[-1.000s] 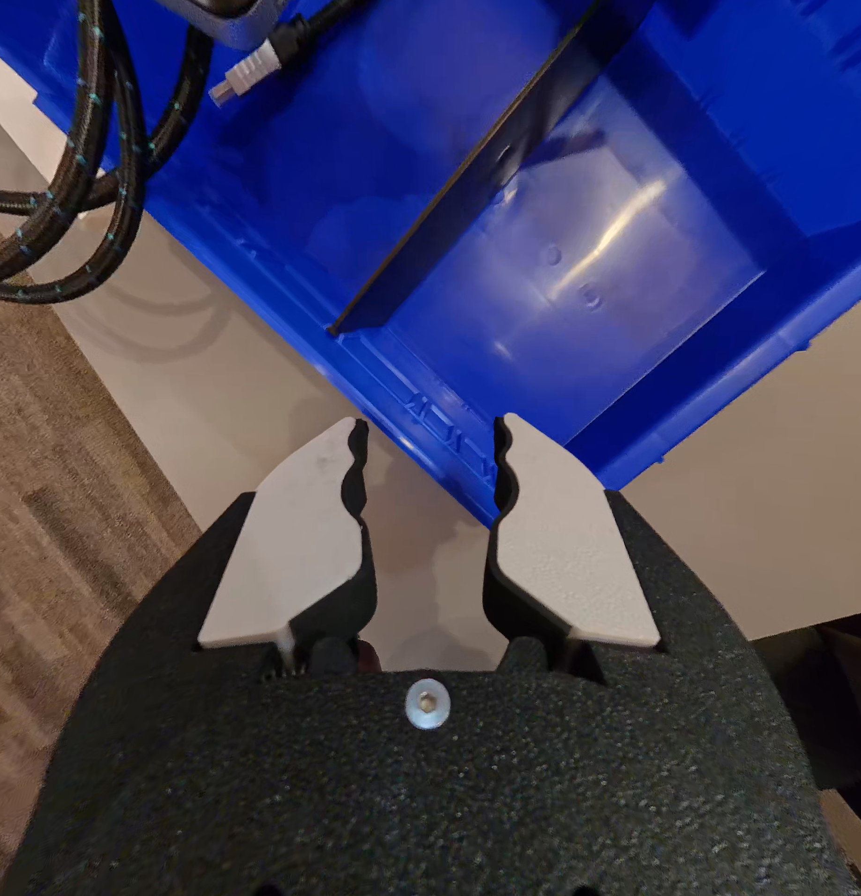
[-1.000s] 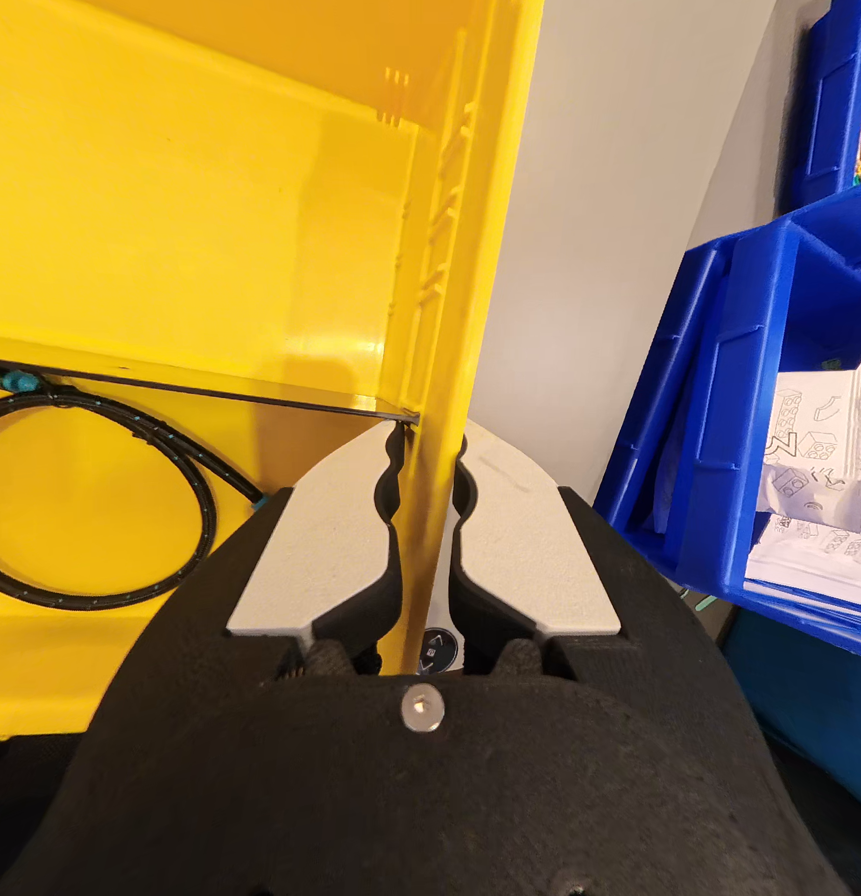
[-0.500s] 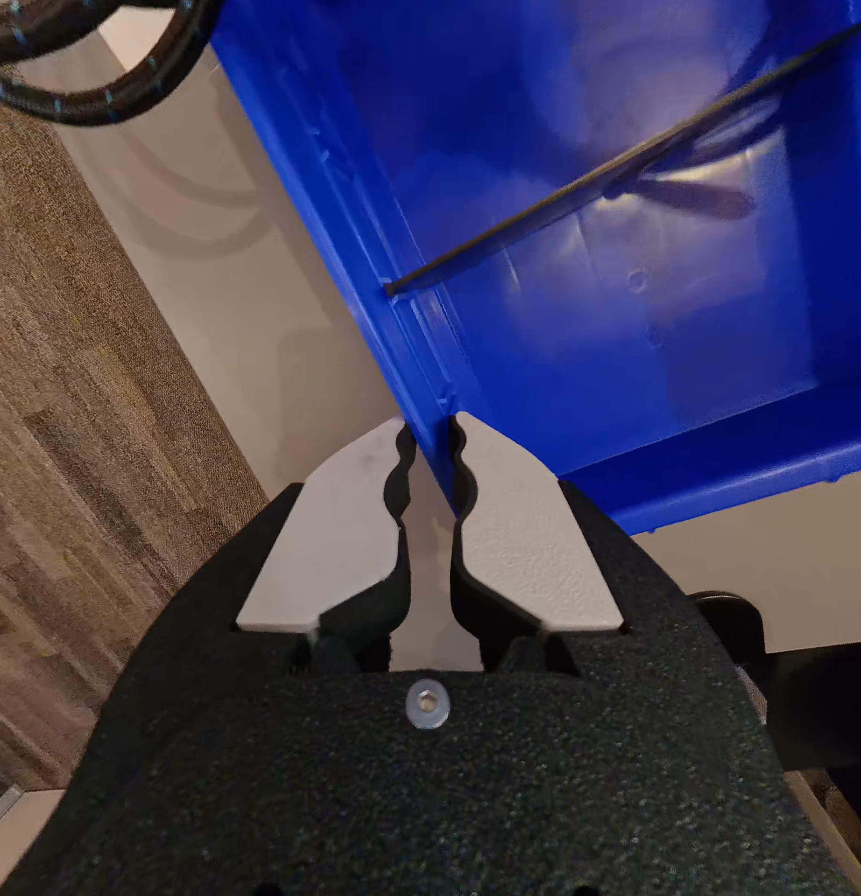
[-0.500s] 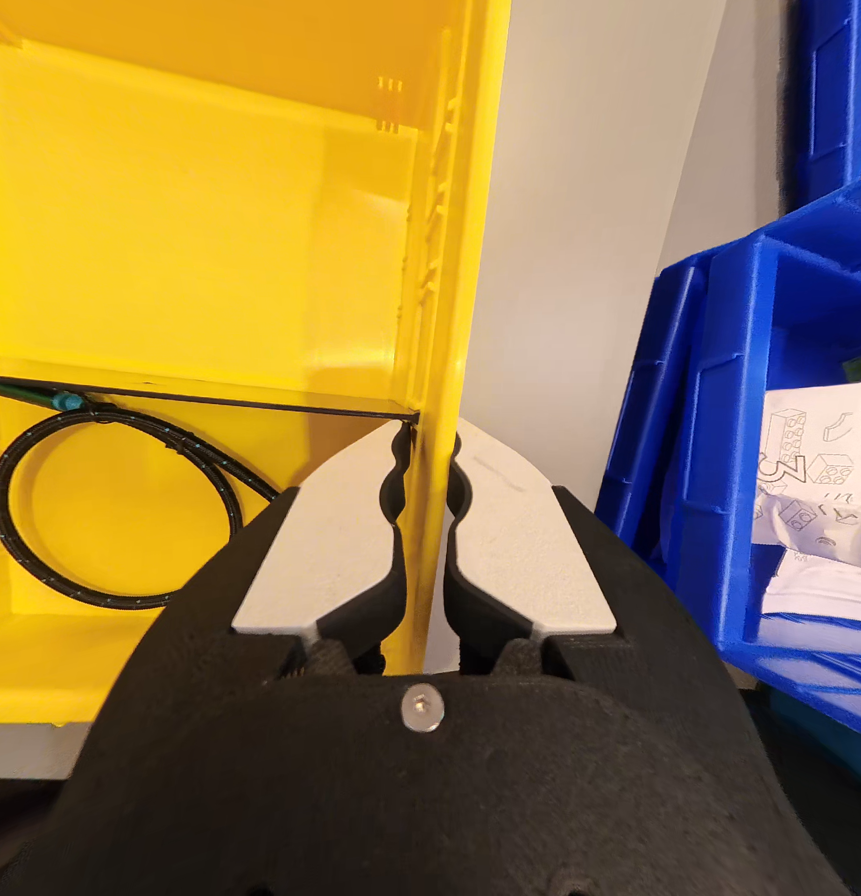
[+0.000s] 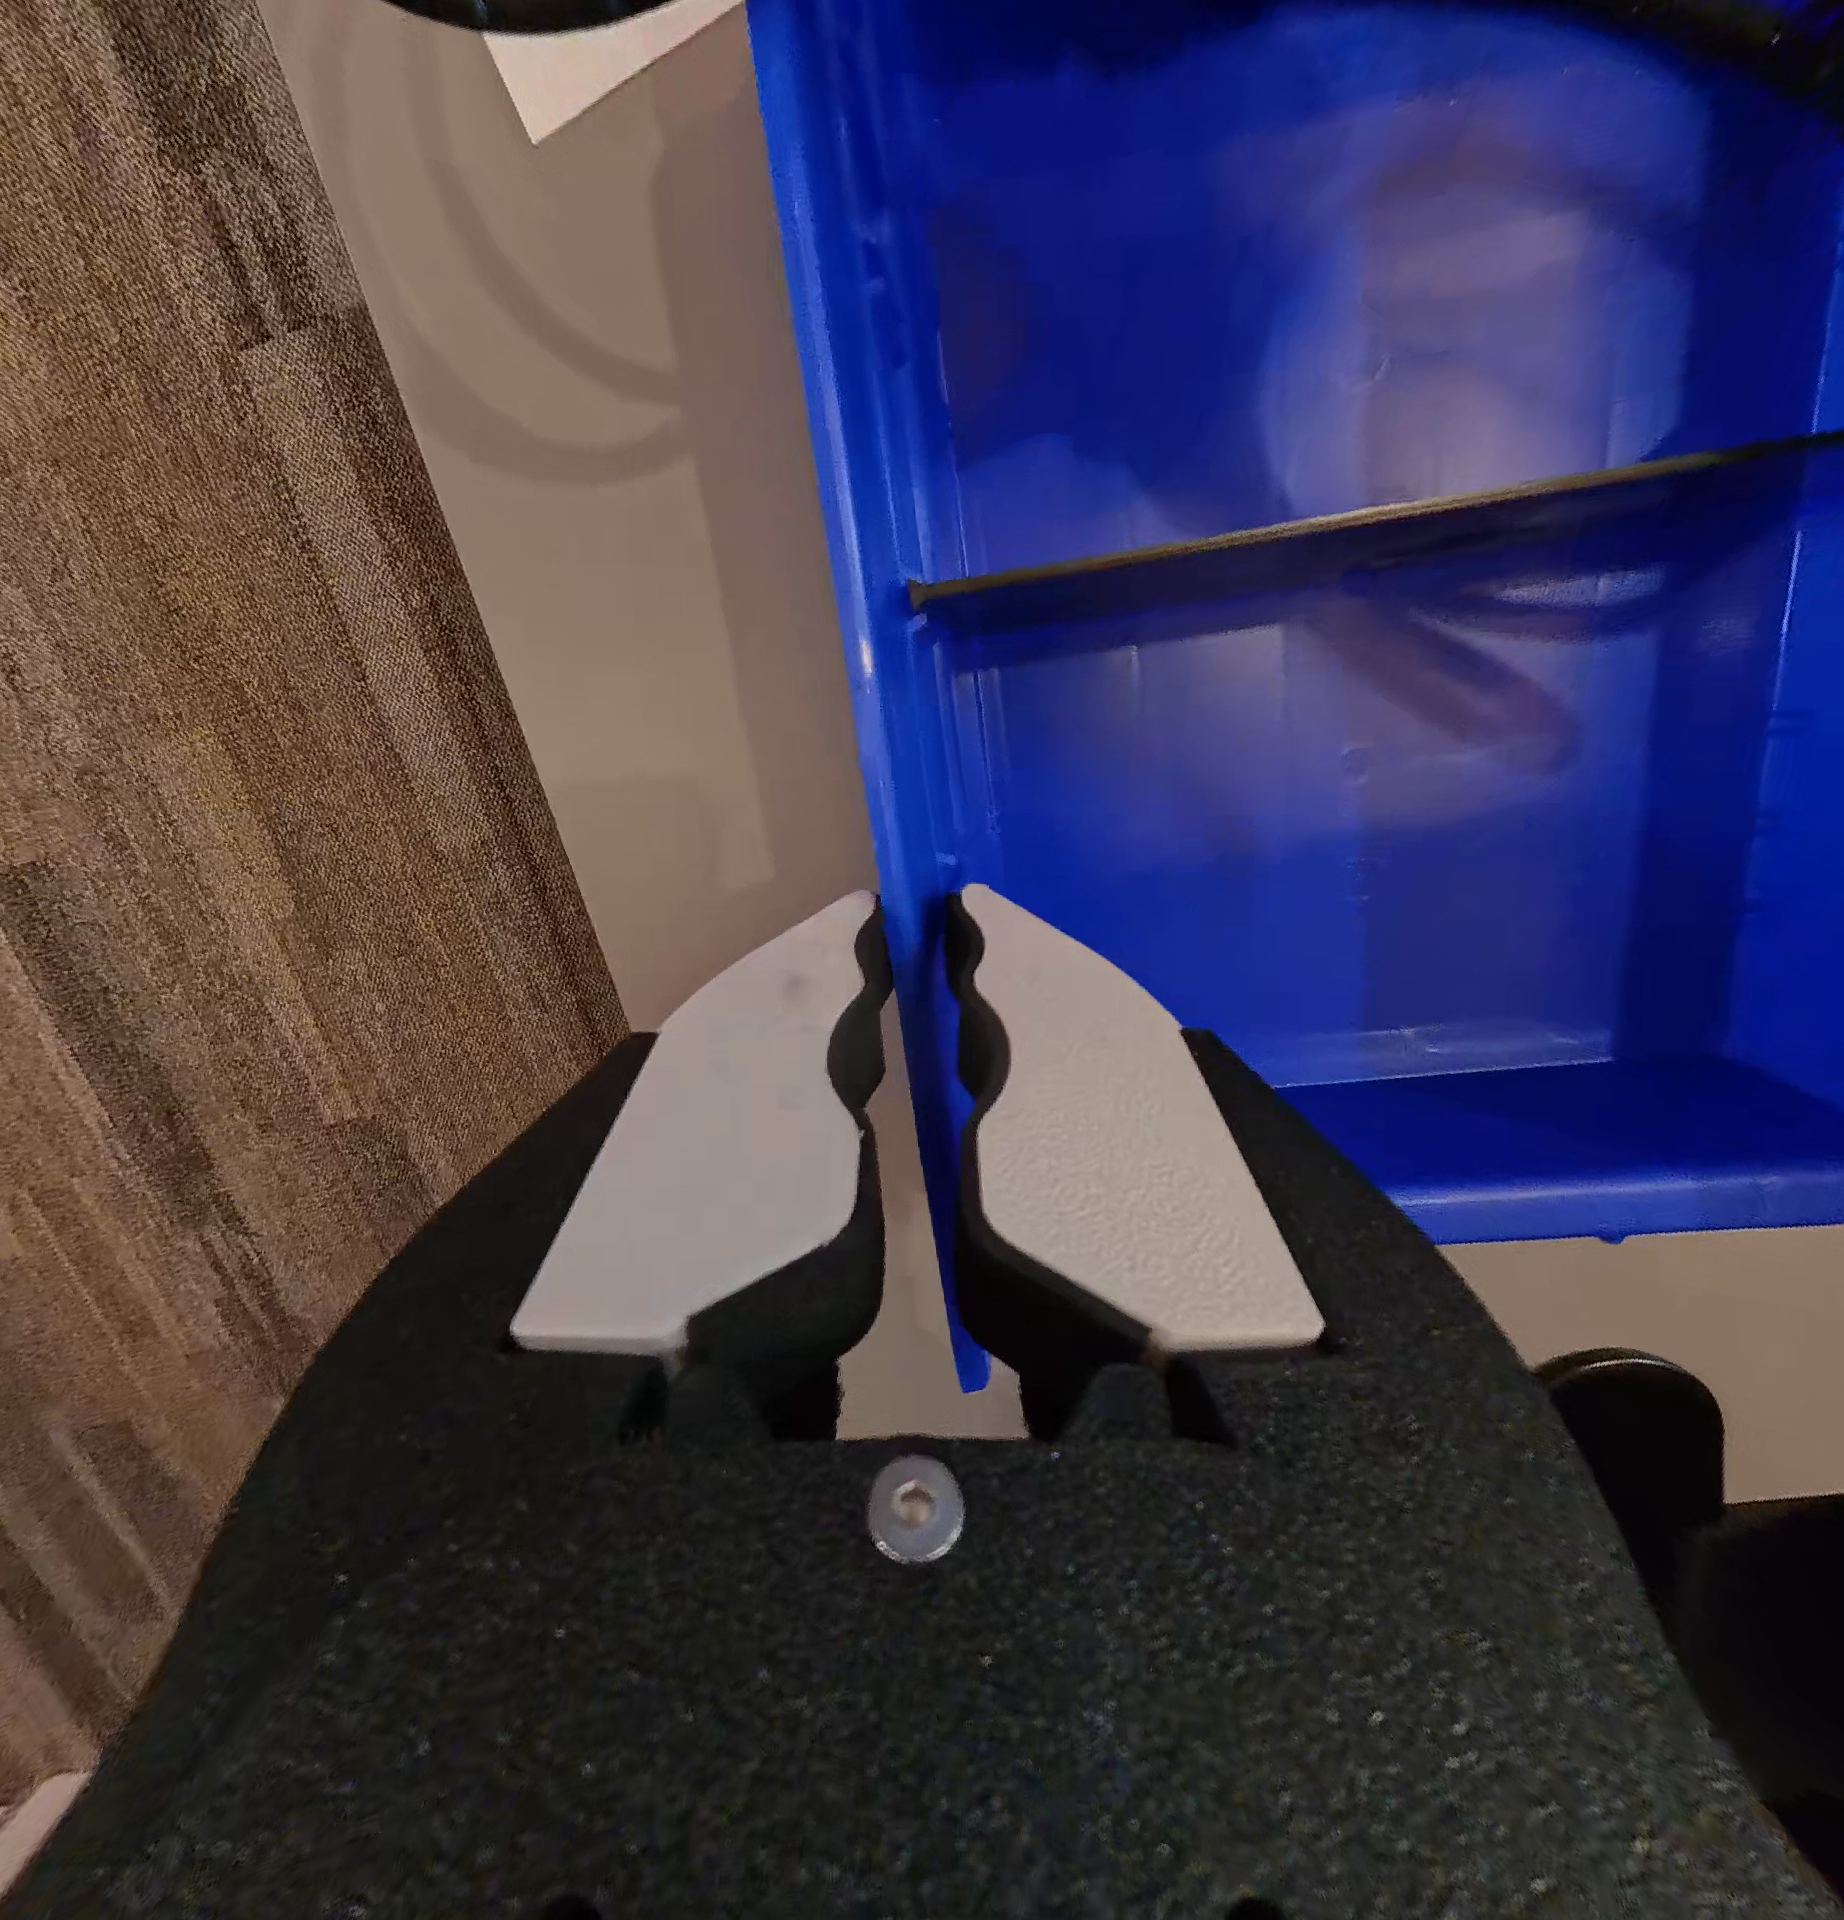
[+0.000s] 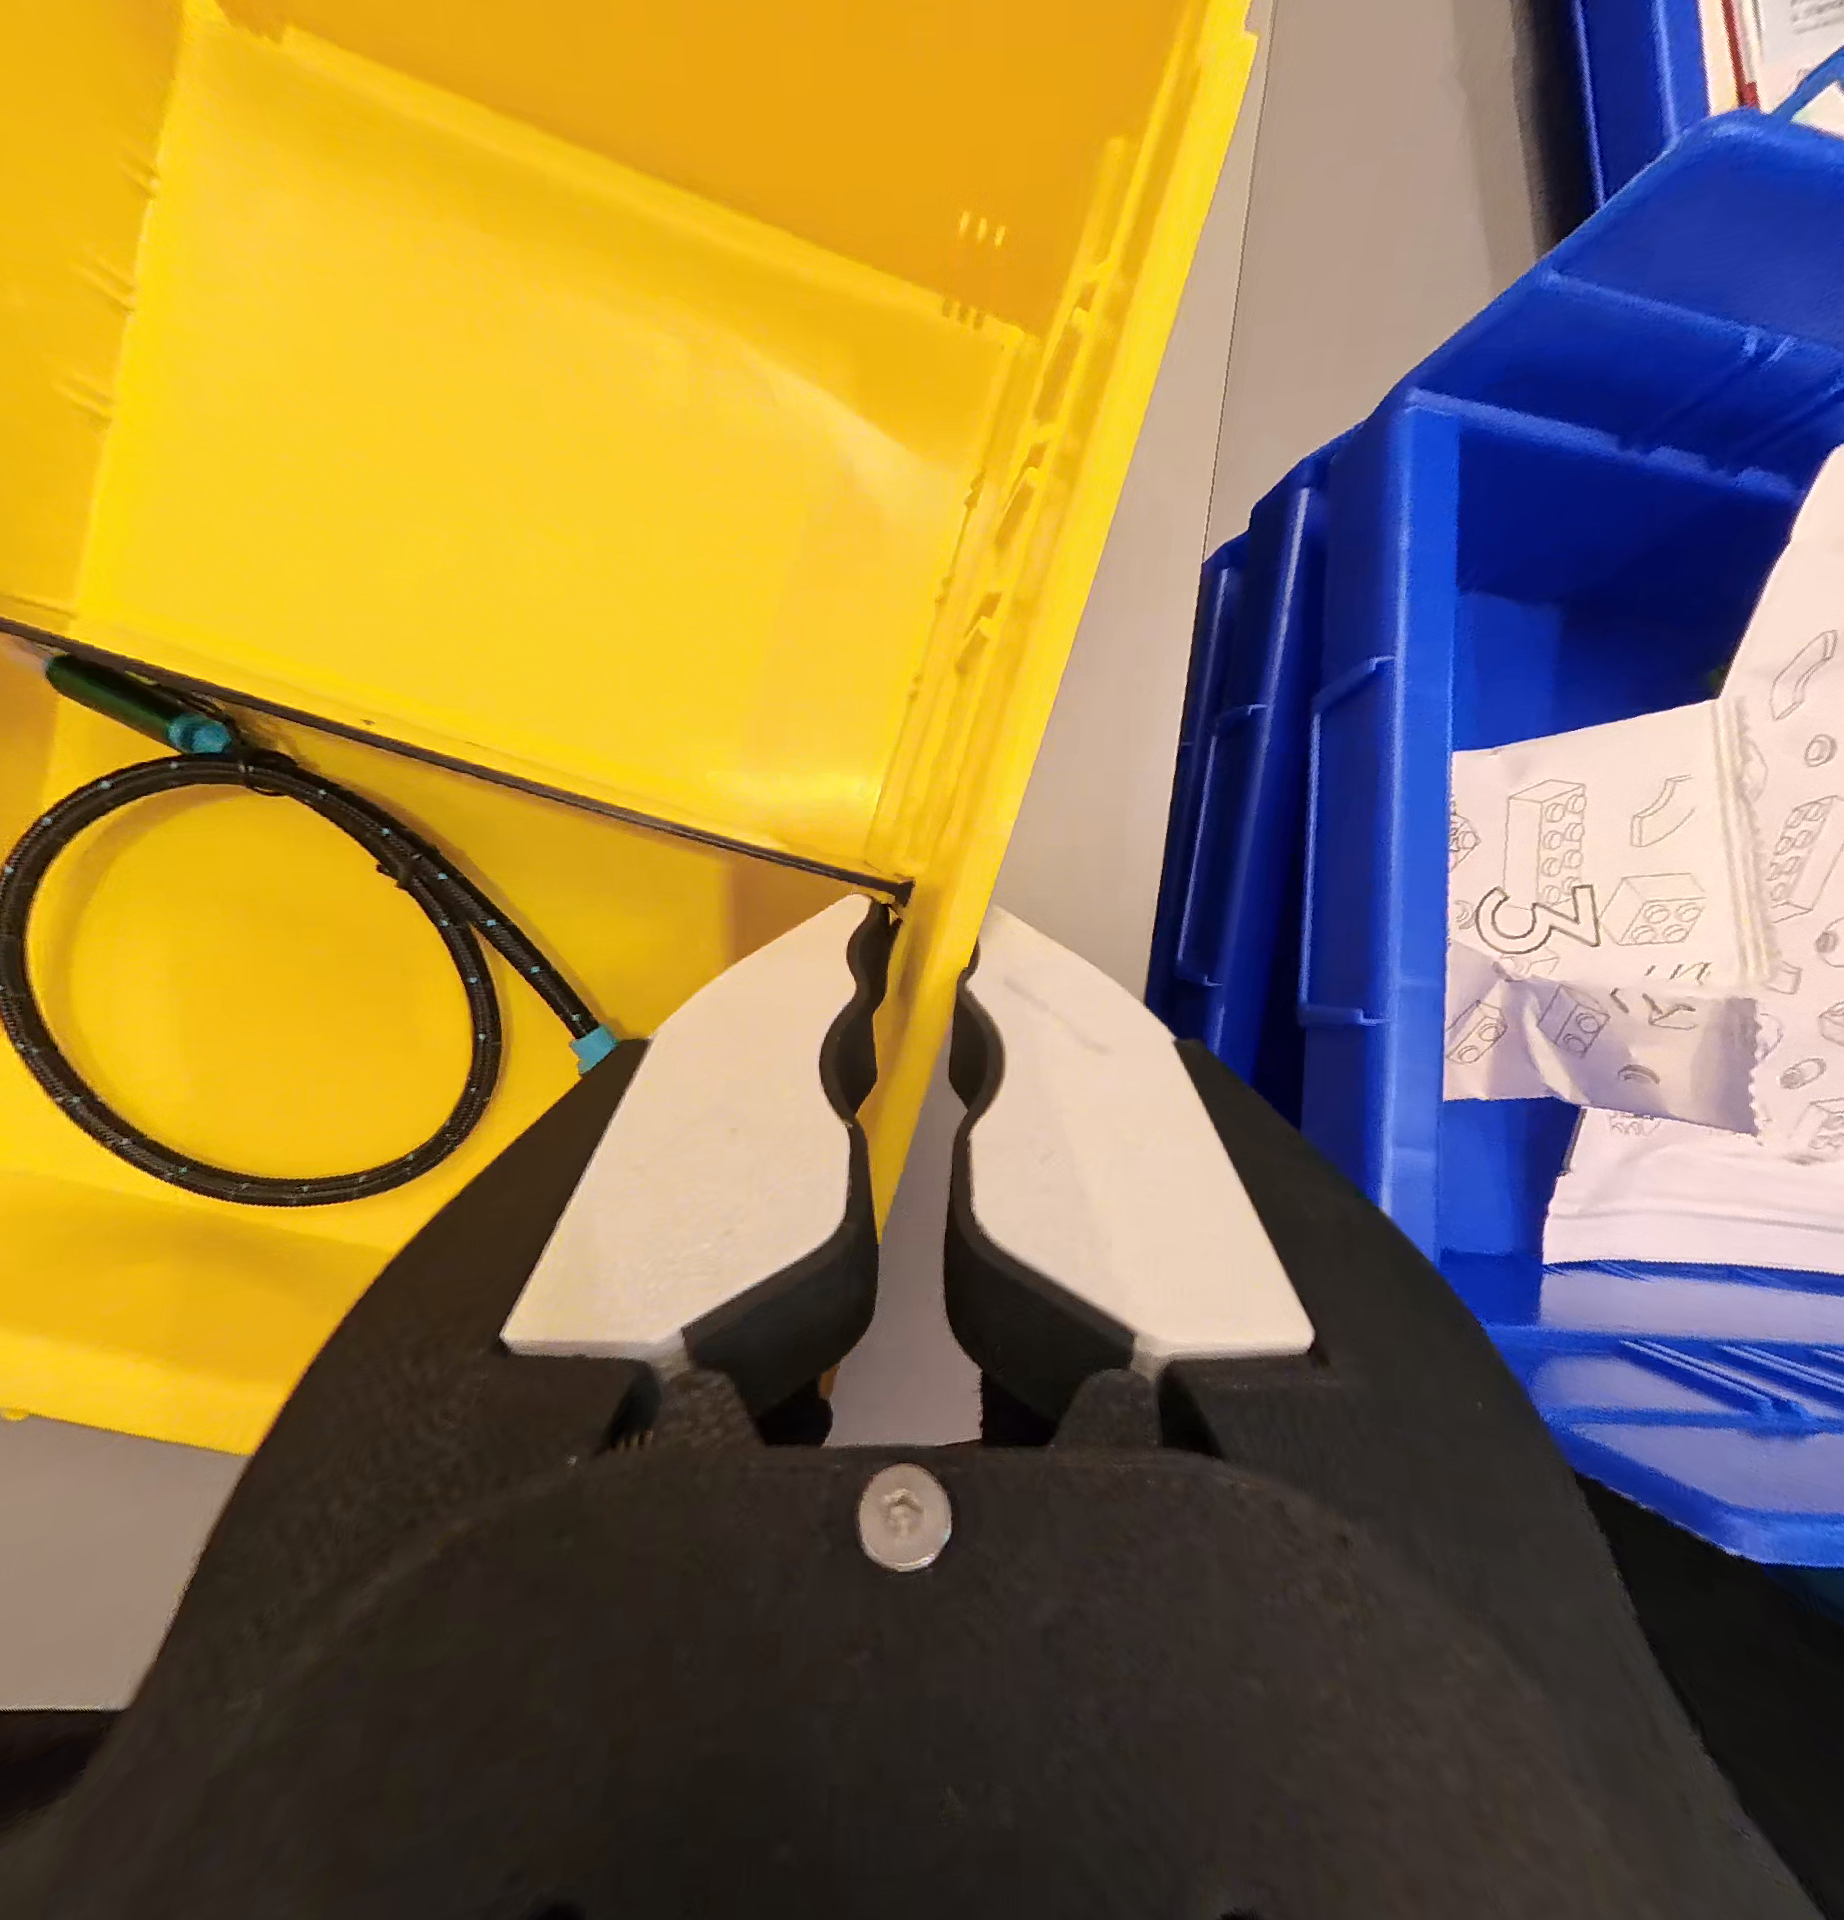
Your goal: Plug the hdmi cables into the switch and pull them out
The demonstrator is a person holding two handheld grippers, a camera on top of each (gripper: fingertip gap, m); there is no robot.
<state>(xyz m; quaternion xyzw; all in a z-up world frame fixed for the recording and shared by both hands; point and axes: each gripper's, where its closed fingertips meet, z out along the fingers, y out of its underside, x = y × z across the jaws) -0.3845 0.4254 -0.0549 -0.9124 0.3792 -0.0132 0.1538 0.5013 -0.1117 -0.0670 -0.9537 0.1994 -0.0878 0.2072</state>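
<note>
Left claw (image 5: pixel 918 904): clenched on the left wall of the blue bin (image 5: pixel 1417 831); both pads press the wall edge, which runs back between the fingers.
Blue bin: extends ahead and right of the left claw; a black divider (image 5: pixel 1365 530) crosses it ahead of the tips; both compartments look empty.
Left of left claw: pale tabletop (image 5: pixel 606 520), then carpet (image 5: pixel 170 727).
Right claw (image 6: pixel 923 914): clenched on the right wall of the yellow bin (image 6: pixel 544 436); pads press it from both sides, just short of its divider (image 6: pixel 430 732).
Yellow bin: lies ahead and left of the right claw; a coiled black cable (image 6: pixel 243 977) sits in the near compartment.
Right of right claw: stacked bins (image 6: pixel 1417 727) holding printed paper (image 6: pixel 1624 935).
Step in hand: each claw has one bin wall gripped.
View difference: left view alone shows carpet and blue bin interior; right view alone shows cable, paper, stacked bins. Neither shows the other claw.
</note>
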